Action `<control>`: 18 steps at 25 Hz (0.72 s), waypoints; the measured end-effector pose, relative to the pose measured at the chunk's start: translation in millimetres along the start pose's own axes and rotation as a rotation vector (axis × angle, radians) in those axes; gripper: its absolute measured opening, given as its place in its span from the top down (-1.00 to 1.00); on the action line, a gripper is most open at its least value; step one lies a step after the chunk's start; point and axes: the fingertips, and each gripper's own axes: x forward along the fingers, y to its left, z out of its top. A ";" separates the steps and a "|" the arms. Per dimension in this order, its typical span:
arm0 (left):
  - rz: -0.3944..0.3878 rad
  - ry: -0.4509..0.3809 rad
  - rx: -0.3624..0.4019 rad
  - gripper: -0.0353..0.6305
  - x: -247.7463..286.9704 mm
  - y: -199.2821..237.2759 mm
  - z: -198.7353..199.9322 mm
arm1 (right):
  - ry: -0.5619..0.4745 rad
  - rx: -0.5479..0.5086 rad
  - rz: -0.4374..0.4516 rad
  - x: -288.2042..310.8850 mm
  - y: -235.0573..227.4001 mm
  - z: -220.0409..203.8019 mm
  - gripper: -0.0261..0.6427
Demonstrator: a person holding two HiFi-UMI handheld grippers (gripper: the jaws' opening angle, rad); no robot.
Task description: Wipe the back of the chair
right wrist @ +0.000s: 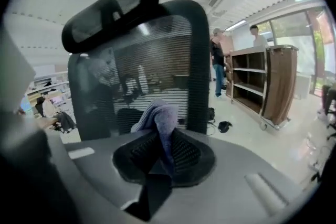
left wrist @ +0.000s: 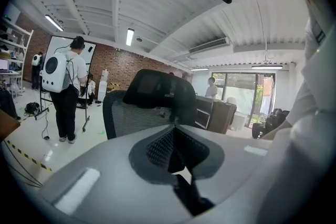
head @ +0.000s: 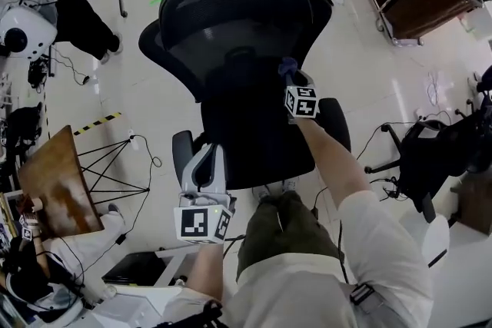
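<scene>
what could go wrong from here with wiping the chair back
1. The cloth is pinched by just one fold in the right gripper jaws. Dragging it over the mesh chair back could pull it out.
2. The left gripper is shut on nothing and steadies nothing, so the chair may swivel away under the push.

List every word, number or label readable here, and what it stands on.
No readable text.
Cubes on the left gripper and right gripper: square marker patterns only, no letters.
Whiteboard: too far and blurred to read.
Cloth in the right gripper: no print.
</scene>
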 end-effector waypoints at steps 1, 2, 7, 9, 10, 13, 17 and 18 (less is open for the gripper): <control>0.011 -0.003 -0.002 0.73 -2.7 2.9 -0.6 | -0.006 -0.017 0.052 0.1 30.6 -8.2 0.79; 0.024 -0.007 -0.004 0.73 -5.5 6.8 -0.3 | -0.006 -0.038 0.110 1.8 66.1 -19.0 0.79; 0.059 -0.011 0.001 0.73 -24.1 29.0 -14.9 | 0.095 -0.165 0.340 51.7 243.3 -111.0 0.79; 0.084 -0.007 -0.016 0.73 -36.9 39.2 -29.2 | 0.161 -0.188 0.382 78.0 282.3 -160.7 0.79; 0.103 -0.010 -0.016 0.73 -39.9 45.4 -36.0 | 0.170 -0.197 0.394 92.3 290.1 -174.2 0.79; 0.157 0.011 -0.014 0.73 -45.7 70.6 -60.2 | 0.145 -0.215 0.386 127.4 289.3 -178.0 0.79; 0.159 0.043 -0.026 0.73 -37.9 88.0 -83.8 | 0.095 -0.280 0.365 138.8 252.9 -165.2 0.79; 0.142 0.048 -0.028 0.73 -33.8 87.2 -83.9 | 0.095 -0.265 0.325 136.6 229.7 -163.5 0.79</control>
